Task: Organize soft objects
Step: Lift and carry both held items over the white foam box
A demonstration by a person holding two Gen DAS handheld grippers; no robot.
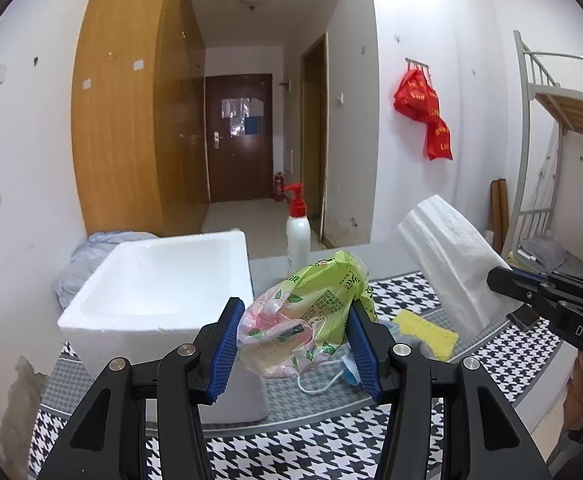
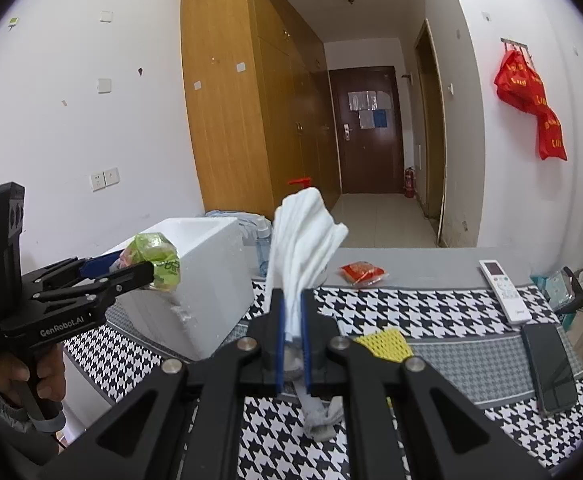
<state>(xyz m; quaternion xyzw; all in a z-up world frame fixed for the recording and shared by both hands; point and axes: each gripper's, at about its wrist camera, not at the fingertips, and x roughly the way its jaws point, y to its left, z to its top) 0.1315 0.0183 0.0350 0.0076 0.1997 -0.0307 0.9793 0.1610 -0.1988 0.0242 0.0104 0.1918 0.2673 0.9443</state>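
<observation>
The left tongs (image 1: 293,344) grip a green, flower-printed plastic packet (image 1: 307,312), their blue pads (image 1: 225,350) pressed against its two sides, so the packet is held clear of the bench (image 1: 331,440), which wears a black-and-white houndstooth cloth. Just to the left of these tongs, and a little beyond their tips, stands an open white foam box (image 1: 159,292) on the bench; from the right wrist the packet shows against the box's near upper corner. Beyond the packet a white pump bottle with a red top (image 1: 297,236) stands upright. The right tongs (image 2: 292,344) are closed on a white towel (image 2: 303,236), whose folds rise and fan out above the narrow gap between the blue pads, while a grey end of cloth (image 2: 323,420) hangs below them. In the left wrist view the same towel stands tilted to the right of the left tongs, with a yellow sponge (image 1: 425,332) lying on the bench between the two. Right of the right tongs lie a red packet (image 2: 363,272), a white remote control (image 2: 505,292) and a dark phone (image 2: 549,368), apart from one another. A hand (image 2: 31,372) holds the handle of the left tongs.
</observation>
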